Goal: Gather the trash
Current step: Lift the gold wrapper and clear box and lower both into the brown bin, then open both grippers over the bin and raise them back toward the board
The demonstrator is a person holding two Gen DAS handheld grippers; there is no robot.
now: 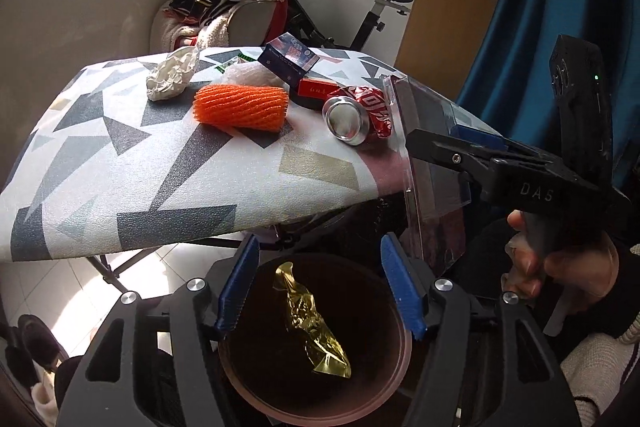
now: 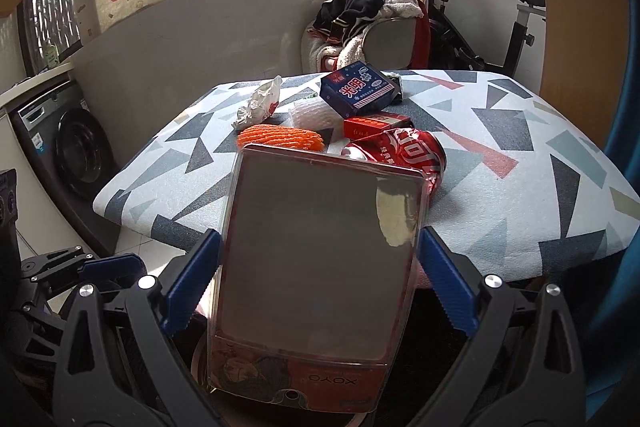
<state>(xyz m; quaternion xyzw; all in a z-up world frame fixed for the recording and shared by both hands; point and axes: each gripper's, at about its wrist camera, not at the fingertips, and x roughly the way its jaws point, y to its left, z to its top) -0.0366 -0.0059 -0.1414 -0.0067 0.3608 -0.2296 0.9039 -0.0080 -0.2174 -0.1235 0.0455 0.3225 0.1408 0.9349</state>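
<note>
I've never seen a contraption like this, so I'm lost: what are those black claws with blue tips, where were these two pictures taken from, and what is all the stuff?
There is no robot here. A person holds a hand-held clamp in each hand, and each clamp carries a camera looking along its two fingers. One picture comes from the left gripper, the other from the right gripper.

The left one is open above a round bin with a gold wrapper inside. The right one grips a clear plastic package.

On the patterned table lie an orange foam net, a crushed red can, crumpled white paper, a blue box and a red box.
</note>
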